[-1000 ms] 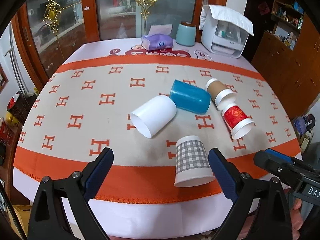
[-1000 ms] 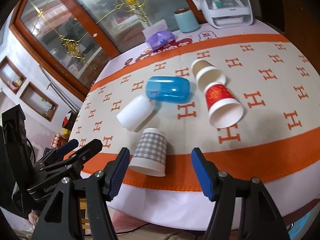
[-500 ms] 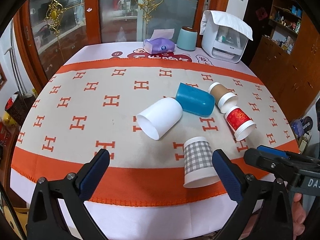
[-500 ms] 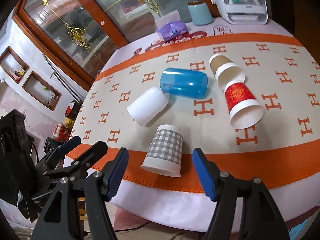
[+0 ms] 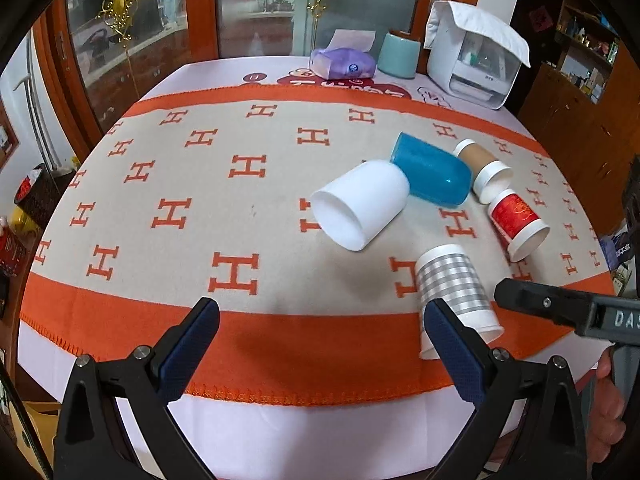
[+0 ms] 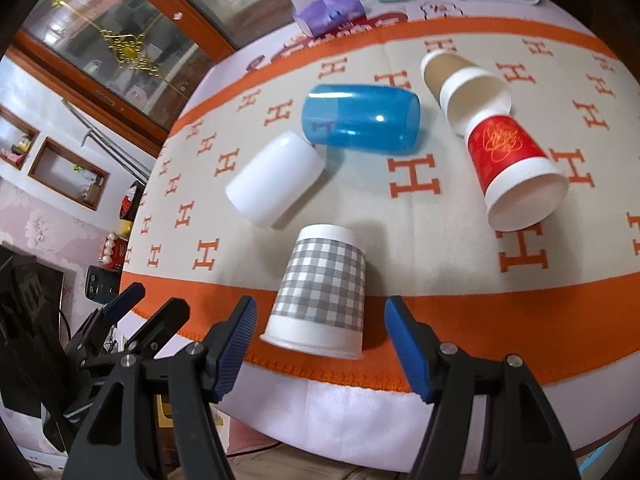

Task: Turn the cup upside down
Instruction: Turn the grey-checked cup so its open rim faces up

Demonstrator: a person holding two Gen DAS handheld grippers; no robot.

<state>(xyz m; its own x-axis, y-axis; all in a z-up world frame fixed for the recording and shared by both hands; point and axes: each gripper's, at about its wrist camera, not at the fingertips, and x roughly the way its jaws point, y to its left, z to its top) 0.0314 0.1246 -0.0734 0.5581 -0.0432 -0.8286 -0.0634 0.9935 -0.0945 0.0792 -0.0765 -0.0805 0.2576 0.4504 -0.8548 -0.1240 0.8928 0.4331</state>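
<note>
I'm looking at the bench [image 5: 120, 360], covered by a beige cloth [image 5: 240, 208] with orange H marks and orange bands. At its far edge stand a white appliance [image 5: 474, 56], a teal canister [image 5: 398, 54] and a purple tissue pack [image 5: 342, 65].

My left gripper [image 5: 320, 344] hangs over the near edge with its jaws spread wide and nothing between them; its right fingertip sits in front of the checked cup in this view, but I can't tell whether it touches. My right gripper [image 6: 320, 344] is also wide open and empty, its blue pads to either side of that cup's lower half without clearly touching it.

Of the cups, the blue plastic cup [image 6: 360, 120] lies on its side mid-cloth, just beside the white cup [image 6: 276, 178], also on its side, with its open mouth towards the near left. The red paper cup [image 6: 512, 168] lies with its mouth towards me, its base against the mouth of the brown paper cup [image 6: 460, 80], which is also tipped over.

The grey-checked paper cup [image 6: 324, 292] stands mouth down on the near orange band, rim on the cloth, closest to me.
</note>
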